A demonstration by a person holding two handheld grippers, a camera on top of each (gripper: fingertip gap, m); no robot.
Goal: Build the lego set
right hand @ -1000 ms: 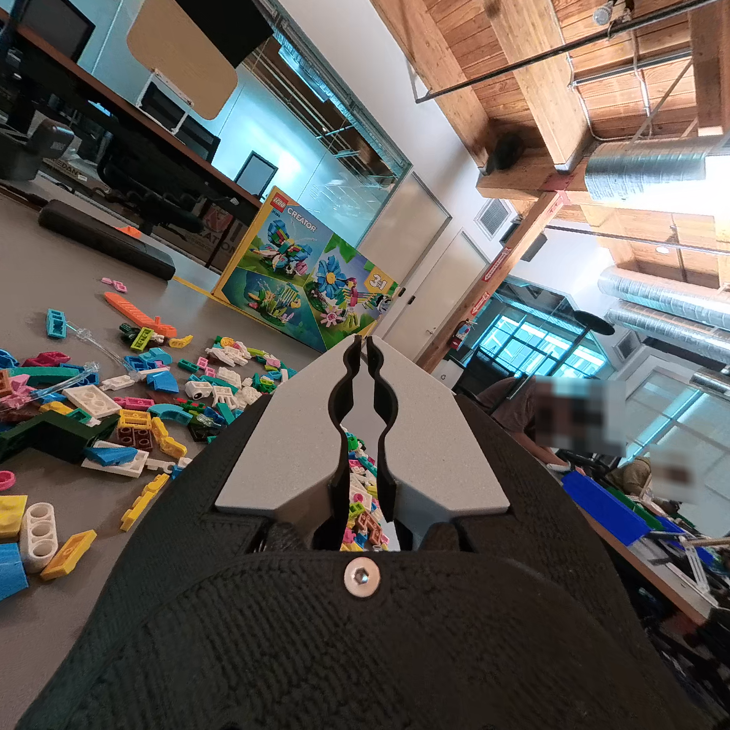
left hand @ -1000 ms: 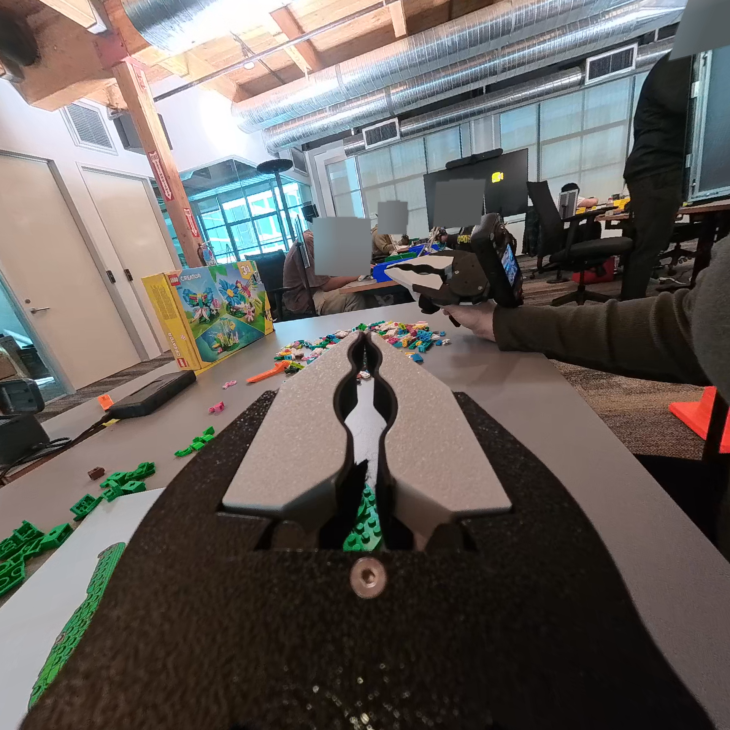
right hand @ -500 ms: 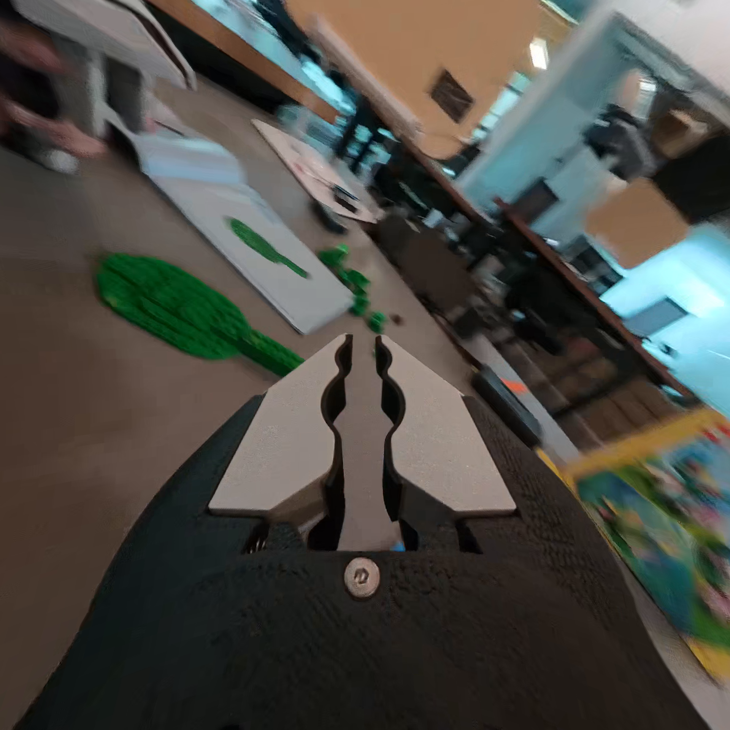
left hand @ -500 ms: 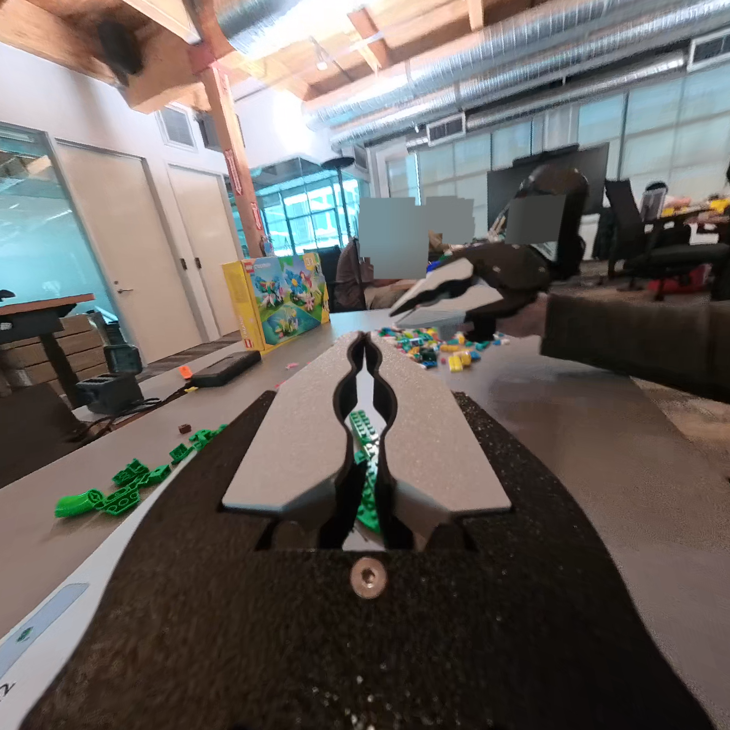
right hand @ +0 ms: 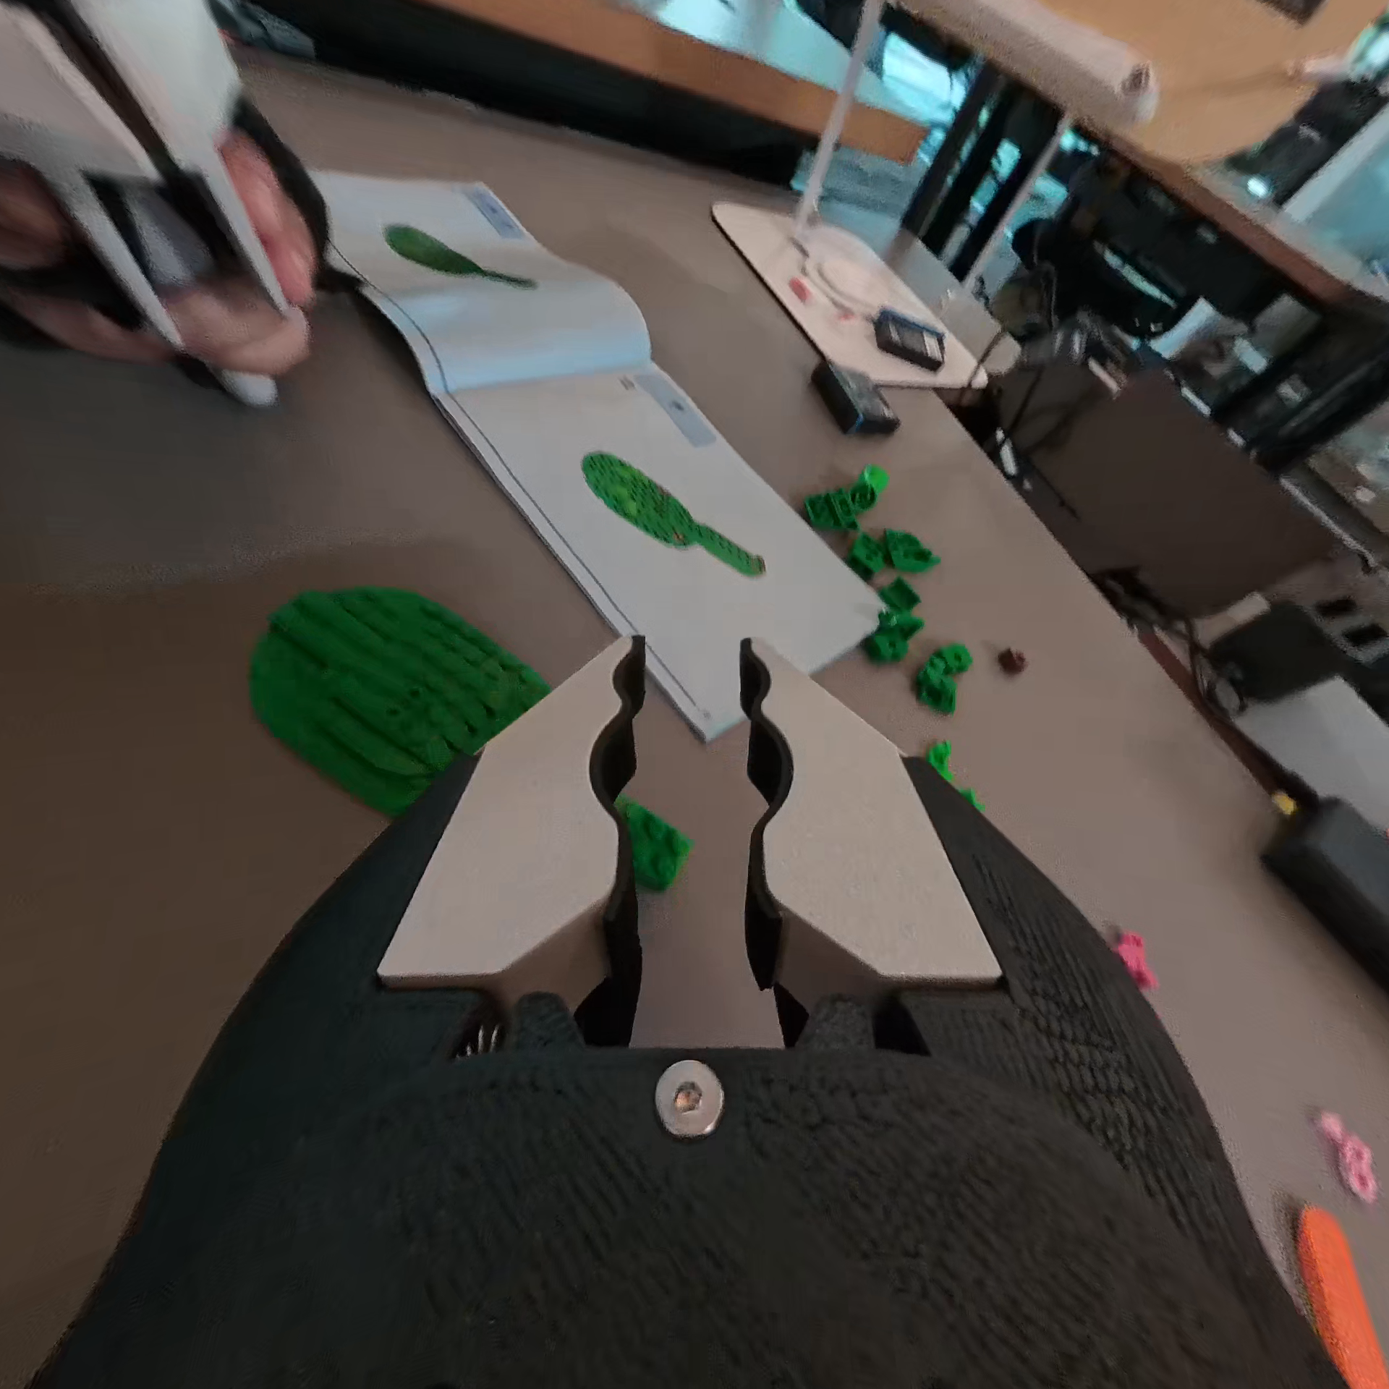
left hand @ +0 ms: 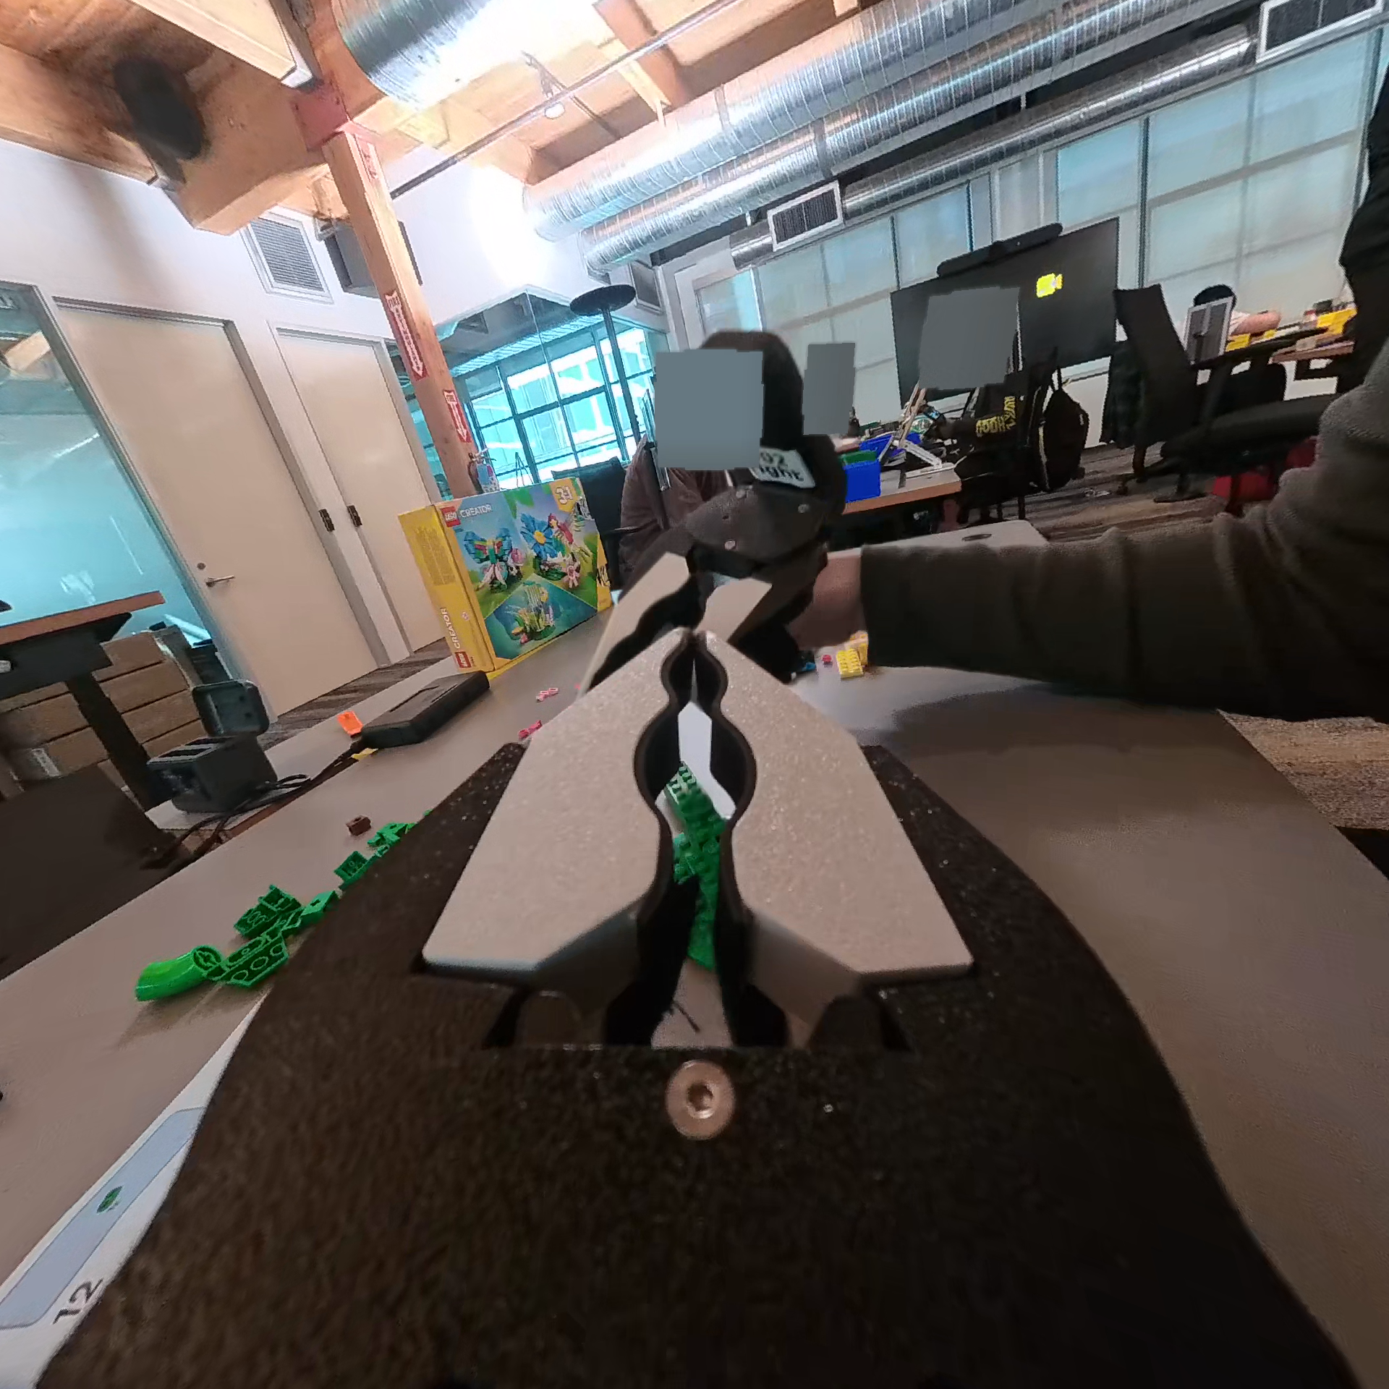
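Observation:
A flat green leaf build (right hand: 376, 676) lies on the grey table (right hand: 188, 511), its stem end (right hand: 654, 842) showing below and between my right fingers. My right gripper (right hand: 691, 654) is open and holds nothing; it hovers over the stem, near the corner of the open instruction booklet (right hand: 571, 331). My left gripper (left hand: 693, 639) is shut, its tips touching with nothing between them; the green build (left hand: 695, 849) shows on the table through the gaps behind the tips. The right gripper (left hand: 676, 624) also shows in the left wrist view, just beyond my left tips. The left gripper's body and hand (right hand: 150, 225) sit at the top left of the right wrist view.
Loose green pieces (right hand: 894, 601) lie beside the booklet and show in the left wrist view (left hand: 263, 947). A small brown piece (right hand: 1011, 660), pink pieces (right hand: 1127, 954) and an orange piece (right hand: 1338, 1293) lie to the right. The set's box (left hand: 511, 571) and a black device (left hand: 425, 710) stand farther back. Across from one pair of fingers to the other is roughly 12 centimetres. The small brown piece (right hand: 1011, 660) is closer to my right gripper, around 20 centimetres from its tips; the left tips are 30 centimetres off.
My right gripper swung away from the pile of mixed bricks over to the green leaf build and opened. My left gripper stayed shut and shifted a little over the build.

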